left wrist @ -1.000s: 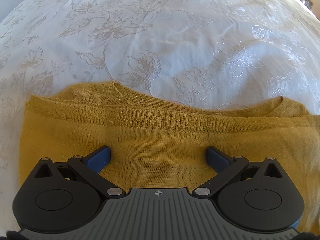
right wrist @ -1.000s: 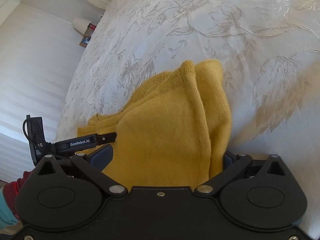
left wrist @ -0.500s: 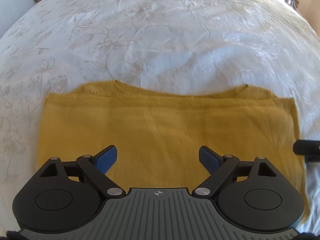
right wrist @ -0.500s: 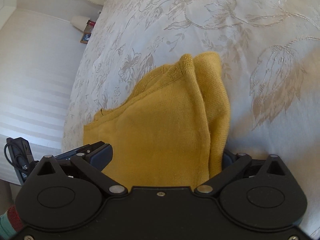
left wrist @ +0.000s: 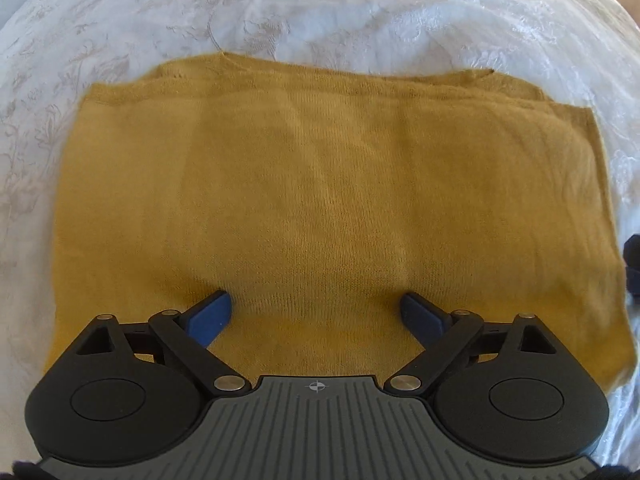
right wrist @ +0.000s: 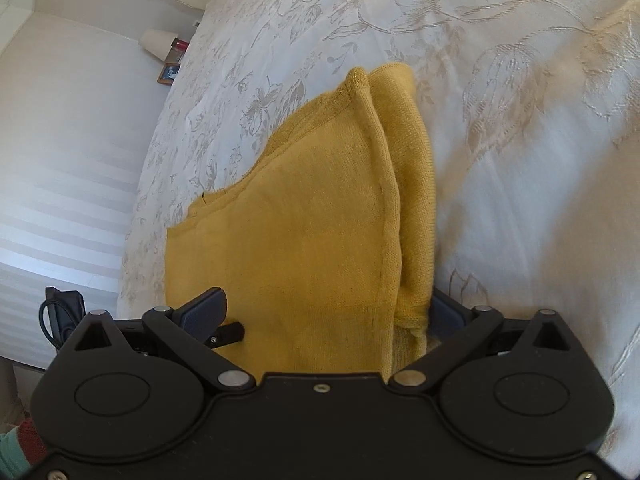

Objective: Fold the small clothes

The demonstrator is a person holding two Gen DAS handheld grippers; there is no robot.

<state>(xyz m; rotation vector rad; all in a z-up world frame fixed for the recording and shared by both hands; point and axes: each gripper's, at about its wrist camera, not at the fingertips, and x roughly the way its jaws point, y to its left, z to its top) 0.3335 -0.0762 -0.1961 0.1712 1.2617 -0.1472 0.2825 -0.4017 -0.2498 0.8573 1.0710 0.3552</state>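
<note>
Lying flat on the bed, our mustard-yellow knit sweater (left wrist: 320, 200) is folded into a wide rectangle, fine ribbed texture plain, layered edges peeking at its far side. We hold the left gripper (left wrist: 316, 312) spread wide over its near edge, and the right gripper (right wrist: 328, 308) wide too, straddling the sweater's folded end. No writing legible. Beneath, a white floral-embroidered bedspread (left wrist: 320, 12); beyond it, a pale wall (right wrist: 60, 140) and a small framed picture (right wrist: 168, 74).

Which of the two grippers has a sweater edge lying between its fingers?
The right gripper: the mustard sweater has its doubled edge running between its open fingers. The left gripper is open over the sweater's flat middle.
</note>
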